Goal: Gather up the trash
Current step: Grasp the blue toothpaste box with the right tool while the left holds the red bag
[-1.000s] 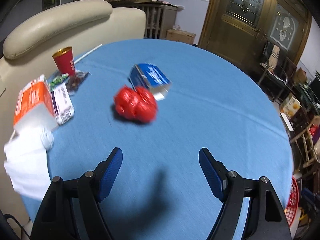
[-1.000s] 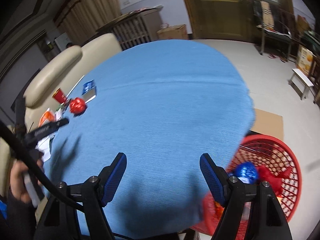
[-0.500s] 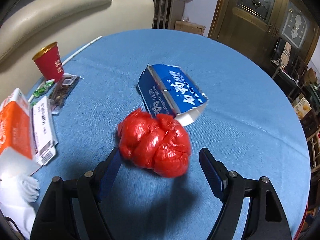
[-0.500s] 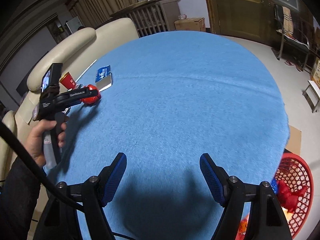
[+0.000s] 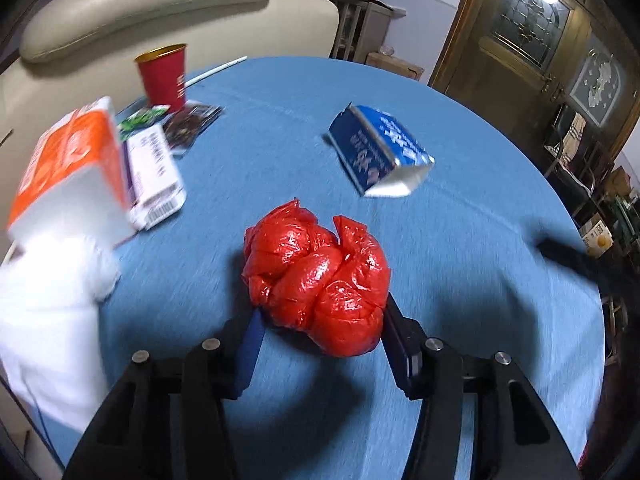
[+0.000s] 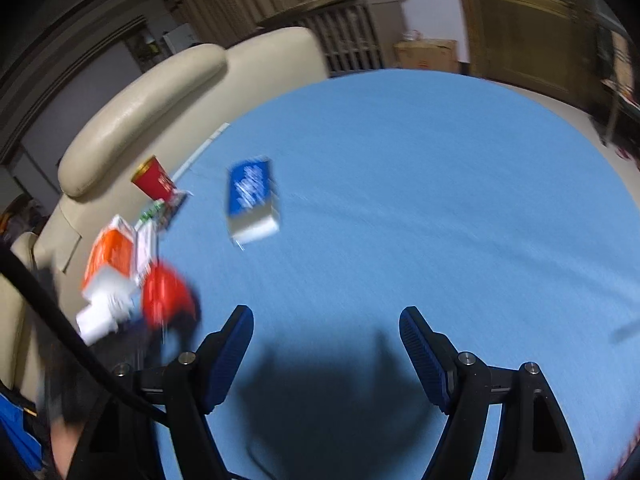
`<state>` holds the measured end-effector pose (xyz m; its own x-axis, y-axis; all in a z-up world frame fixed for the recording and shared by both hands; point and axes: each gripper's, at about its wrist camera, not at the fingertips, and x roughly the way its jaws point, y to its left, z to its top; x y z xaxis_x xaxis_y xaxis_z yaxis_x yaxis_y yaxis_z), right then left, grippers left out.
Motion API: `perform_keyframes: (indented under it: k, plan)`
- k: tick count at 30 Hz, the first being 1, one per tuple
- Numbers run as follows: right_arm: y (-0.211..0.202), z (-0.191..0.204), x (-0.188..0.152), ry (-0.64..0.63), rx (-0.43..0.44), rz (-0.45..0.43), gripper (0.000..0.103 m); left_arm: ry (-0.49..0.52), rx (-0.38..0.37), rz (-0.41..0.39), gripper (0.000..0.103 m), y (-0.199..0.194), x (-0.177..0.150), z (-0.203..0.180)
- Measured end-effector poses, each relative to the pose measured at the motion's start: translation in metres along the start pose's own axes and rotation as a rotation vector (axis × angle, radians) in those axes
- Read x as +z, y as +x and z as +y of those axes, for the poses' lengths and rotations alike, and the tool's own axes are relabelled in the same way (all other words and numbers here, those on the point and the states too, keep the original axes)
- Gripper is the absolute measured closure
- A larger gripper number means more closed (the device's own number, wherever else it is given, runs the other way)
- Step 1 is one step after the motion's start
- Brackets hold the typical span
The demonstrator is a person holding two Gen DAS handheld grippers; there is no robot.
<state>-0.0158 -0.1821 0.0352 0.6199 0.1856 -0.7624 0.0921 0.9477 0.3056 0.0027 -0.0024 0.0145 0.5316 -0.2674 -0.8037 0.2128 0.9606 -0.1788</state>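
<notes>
A crumpled red plastic bag [image 5: 316, 280] lies on the blue tablecloth [image 5: 480, 220]. It sits between the fingers of my left gripper [image 5: 322, 314]. The jaws are closing and both pads touch the bag's sides. The right wrist view shows the same bag [image 6: 166, 296] as a red blur at the left. My right gripper [image 6: 326, 316] hangs open over bare cloth, with nothing between its fingers. A blue and white carton [image 5: 380, 156] lies on its side beyond the bag, and it also shows in the right wrist view as the blue carton [image 6: 250, 196].
At the left are a red paper cup [image 5: 162, 76], an orange and white carton [image 5: 72, 164], a white barcoded box [image 5: 156, 176], snack wrappers [image 5: 188, 124] and white tissue [image 5: 48, 320]. A beige sofa [image 5: 140, 4] stands behind the table. Wooden doors are at the back right.
My left gripper came forward and down onto the red bag, and its jaws narrowed around it. My right gripper swung left across the table, and the red basket left its view.
</notes>
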Motion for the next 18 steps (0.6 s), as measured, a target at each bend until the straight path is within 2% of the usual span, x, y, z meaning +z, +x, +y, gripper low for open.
perform_keyframes:
  k: [3,7,11,14,15,18]
  plan:
    - [0.038,0.026,0.035,-0.042,0.021,-0.008,0.024,0.012,0.012,-0.004,0.046,-0.006,-0.005,0.003]
    - [0.080,0.057,0.064,-0.105,0.024,0.013,0.024,-0.012,0.000,0.002,0.046,-0.014,-0.012,0.007]
    - [0.114,0.067,0.078,-0.132,-0.014,0.057,0.024,-0.027,0.003,0.017,0.046,-0.013,-0.016,0.013]
    - [0.135,0.070,0.073,-0.160,-0.027,0.125,0.025,-0.033,0.004,0.016,0.046,-0.015,-0.018,0.014]
    - [0.133,0.071,0.068,-0.177,-0.040,0.119,0.040,-0.030,0.006,0.009,0.046,-0.018,-0.018,0.013]
    - [0.113,0.069,0.056,-0.198,-0.038,0.090,0.043,-0.022,0.006,-0.006,0.046,-0.024,-0.018,0.010]
